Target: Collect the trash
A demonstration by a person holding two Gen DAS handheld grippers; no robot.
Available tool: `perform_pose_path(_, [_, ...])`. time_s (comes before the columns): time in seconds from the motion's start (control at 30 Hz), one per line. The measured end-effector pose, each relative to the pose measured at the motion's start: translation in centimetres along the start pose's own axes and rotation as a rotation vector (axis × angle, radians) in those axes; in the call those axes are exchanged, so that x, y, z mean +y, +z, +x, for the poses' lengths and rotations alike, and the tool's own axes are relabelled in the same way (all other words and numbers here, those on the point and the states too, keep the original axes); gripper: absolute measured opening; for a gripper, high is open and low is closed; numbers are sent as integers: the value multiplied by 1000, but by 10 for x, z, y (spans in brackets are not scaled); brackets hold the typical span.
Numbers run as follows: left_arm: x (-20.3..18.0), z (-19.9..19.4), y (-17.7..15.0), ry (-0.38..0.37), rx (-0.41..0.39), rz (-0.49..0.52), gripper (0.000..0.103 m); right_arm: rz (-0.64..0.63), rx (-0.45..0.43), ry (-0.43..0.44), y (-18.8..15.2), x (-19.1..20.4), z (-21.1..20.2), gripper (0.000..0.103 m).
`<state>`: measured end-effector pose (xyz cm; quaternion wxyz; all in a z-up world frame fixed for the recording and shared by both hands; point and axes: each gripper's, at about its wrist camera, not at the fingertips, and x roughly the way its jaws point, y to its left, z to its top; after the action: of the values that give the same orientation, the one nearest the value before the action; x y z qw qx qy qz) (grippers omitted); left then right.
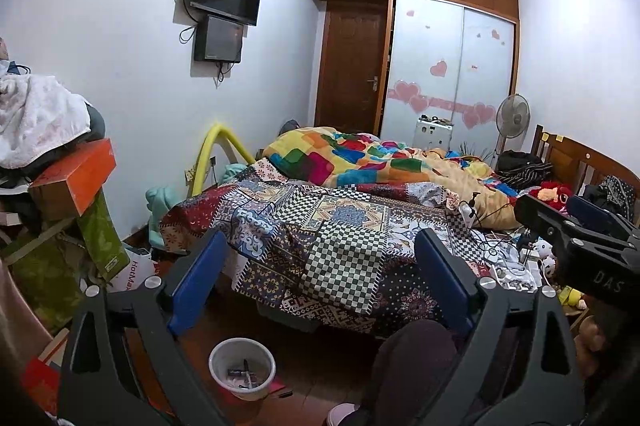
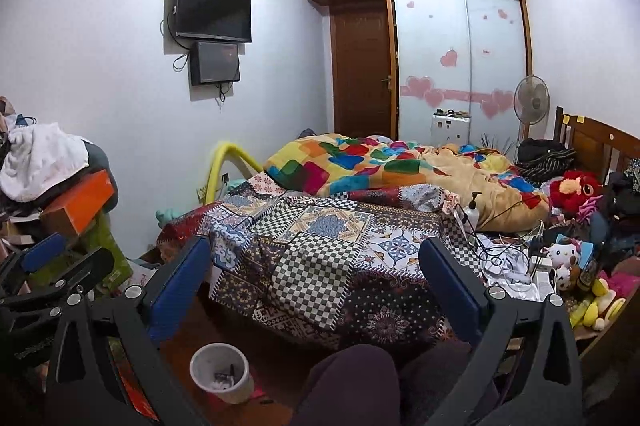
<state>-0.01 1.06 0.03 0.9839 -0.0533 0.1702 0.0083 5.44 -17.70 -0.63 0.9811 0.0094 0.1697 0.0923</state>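
Observation:
A small white trash bin (image 1: 242,366) stands on the wooden floor in front of the bed, with a few dark bits of rubbish inside; it also shows in the right wrist view (image 2: 221,372). My left gripper (image 1: 322,246) is open and empty, held above the floor facing the bed. My right gripper (image 2: 316,254) is open and empty, alongside it. The right gripper's body shows at the right edge of the left wrist view (image 1: 576,242). Cables, small boxes and toys clutter the bed's right side (image 2: 520,266).
A bed with a patchwork cover (image 1: 332,226) and colourful blanket (image 2: 360,162) fills the middle. A pile of boxes and cloth (image 1: 52,170) stands left. A person's knee (image 2: 352,382) is low in front. A door, wardrobe and fan stand at the back.

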Motion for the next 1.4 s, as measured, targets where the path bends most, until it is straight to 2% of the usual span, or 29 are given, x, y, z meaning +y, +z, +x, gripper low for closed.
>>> perform_pose_path(1.4, [1, 5, -6, 1, 15, -6, 96, -24, 20, 22, -2, -4, 2, 103])
